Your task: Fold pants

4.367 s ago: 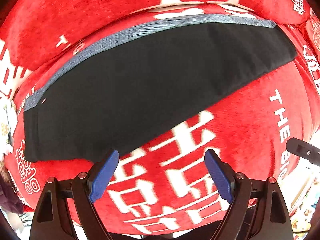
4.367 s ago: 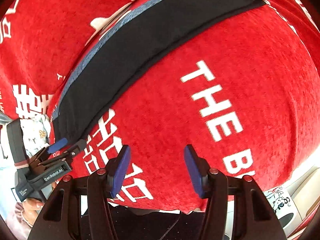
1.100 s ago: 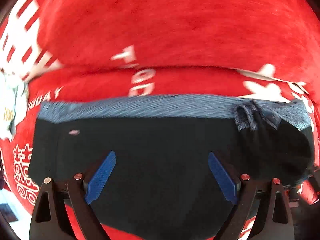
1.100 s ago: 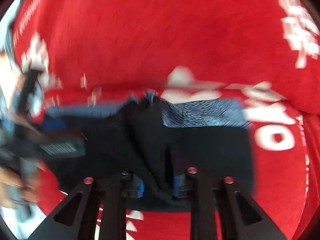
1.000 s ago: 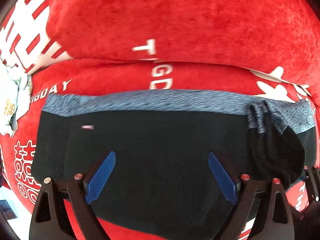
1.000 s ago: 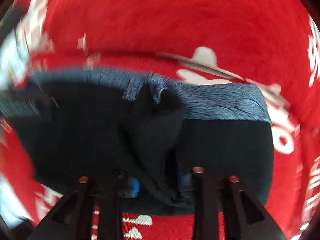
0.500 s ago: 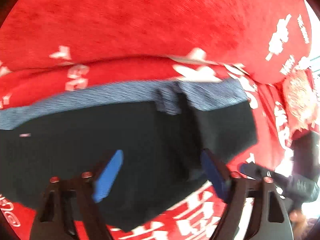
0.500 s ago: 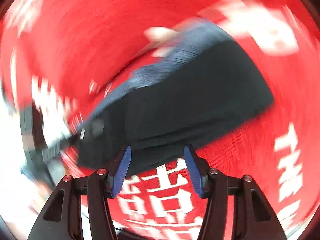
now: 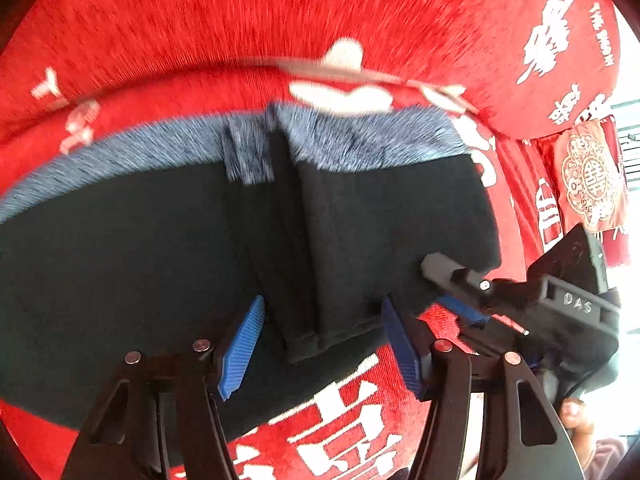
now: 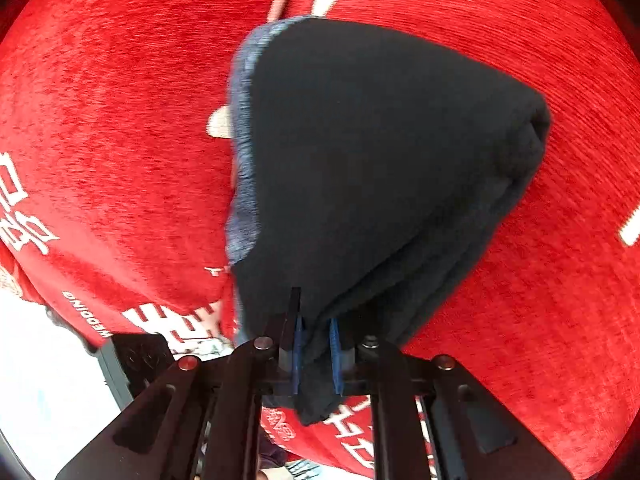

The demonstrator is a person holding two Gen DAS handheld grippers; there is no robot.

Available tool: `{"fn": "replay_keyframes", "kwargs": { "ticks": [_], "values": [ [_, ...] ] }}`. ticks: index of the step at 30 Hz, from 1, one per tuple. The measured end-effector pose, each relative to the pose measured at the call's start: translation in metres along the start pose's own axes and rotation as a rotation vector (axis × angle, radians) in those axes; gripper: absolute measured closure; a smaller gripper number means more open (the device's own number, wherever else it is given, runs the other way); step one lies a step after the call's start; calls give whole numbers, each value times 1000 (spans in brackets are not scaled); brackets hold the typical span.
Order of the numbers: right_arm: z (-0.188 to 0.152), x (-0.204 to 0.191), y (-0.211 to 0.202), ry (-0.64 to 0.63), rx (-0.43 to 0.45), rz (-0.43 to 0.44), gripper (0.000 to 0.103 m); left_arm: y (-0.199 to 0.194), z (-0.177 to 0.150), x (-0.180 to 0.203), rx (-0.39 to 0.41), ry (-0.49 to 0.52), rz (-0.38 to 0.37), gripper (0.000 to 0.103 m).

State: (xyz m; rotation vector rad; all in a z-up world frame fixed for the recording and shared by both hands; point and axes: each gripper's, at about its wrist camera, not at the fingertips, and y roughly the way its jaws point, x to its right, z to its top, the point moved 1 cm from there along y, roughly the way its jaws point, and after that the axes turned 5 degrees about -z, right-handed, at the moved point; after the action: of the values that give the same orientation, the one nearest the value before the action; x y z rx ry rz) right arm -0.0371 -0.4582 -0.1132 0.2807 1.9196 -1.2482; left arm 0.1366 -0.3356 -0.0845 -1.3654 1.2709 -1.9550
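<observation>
- On my left wrist view, the left gripper (image 9: pixel 320 344) sits at the bottom centre with its blue pads (image 9: pixel 242 350) spread wide and nothing between them.
- The black pants (image 9: pixel 160 264) fill the middle of that frame, lying on the red cover (image 9: pixel 240 32); a grey-blue waistband (image 9: pixel 360 140) runs along their upper edge.
- A folded-over layer makes a raised ridge down the centre of the pants, ending just above the gap between my left pads.
- At the right of that frame I see the right gripper (image 9: pixel 460 300) reaching in at the lower right corner of the pants. From here I cannot tell how its jaws stand.
- On my right wrist view, the right gripper (image 10: pixel 316 356) at the bottom centre is clamped tight on a bunched edge of the pants (image 10: pixel 380 160), cloth squeezed between the two blue pads (image 10: pixel 335 350).
- The held fabric rises from the pads as a thick, layered dark mass through the frame's centre, with the waistband (image 10: pixel 244 160) along its left side.
- White lettering marks the red cover (image 10: pixel 100 100) in the lower left.
</observation>
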Motion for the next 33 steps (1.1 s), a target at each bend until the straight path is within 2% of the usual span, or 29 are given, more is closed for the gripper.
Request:
{"fn": "replay_keyframes", "kwargs": {
  "ticks": [2,4,7,9,11,13,14,16,18,20,22,24,26,27,29,31,33],
  "values": [
    [-5,-12,-5,-58,1,-10,91,-15,-5,-1,49,15,59,40],
    [-10,-13,1,-56,-8,-27,91,-16,-8,-5,45,11,113,40],
    [-9,1,24,-55,-24,-134,89,-10,-10,-20,17,-34,166,40],
    [-10,4,29,-56,-69,-133,85,-14,-10,-27,28,-44,185,40],
    [-14,-8,27,-135,-159,-130,75,-21,-7,-27,55,-35,194,40],
    [-20,-27,13,-269,-211,-126,72,-26,0,-25,63,-22,177,40],
    [-19,-39,1,-336,-199,-113,72,-29,1,-26,67,-19,166,40],
    [-4,-63,-26,-440,-101,-128,72,-31,10,-18,86,2,141,40],
    [24,-75,-42,-458,-2,-178,73,-29,23,-3,110,33,129,40],
    [61,-80,-44,-436,61,-212,77,-20,36,11,116,53,103,39],
    [80,-82,-36,-443,75,-230,79,-4,47,24,112,83,90,31],
    [98,-83,-10,-479,55,-302,80,18,53,27,105,100,114,31],
    [104,-69,15,-461,13,-352,80,36,50,18,77,76,146,31],
    [105,-63,21,-455,7,-353,82,42,46,11,70,63,150,31],
    [95,-58,22,-481,45,-345,83,39,34,10,105,101,138,31],
    [85,-61,22,-515,50,-363,83,41,23,11,62,133,154,31],
    [76,-70,26,-551,23,-390,83,36,14,10,51,146,166,31]
  ]
}}
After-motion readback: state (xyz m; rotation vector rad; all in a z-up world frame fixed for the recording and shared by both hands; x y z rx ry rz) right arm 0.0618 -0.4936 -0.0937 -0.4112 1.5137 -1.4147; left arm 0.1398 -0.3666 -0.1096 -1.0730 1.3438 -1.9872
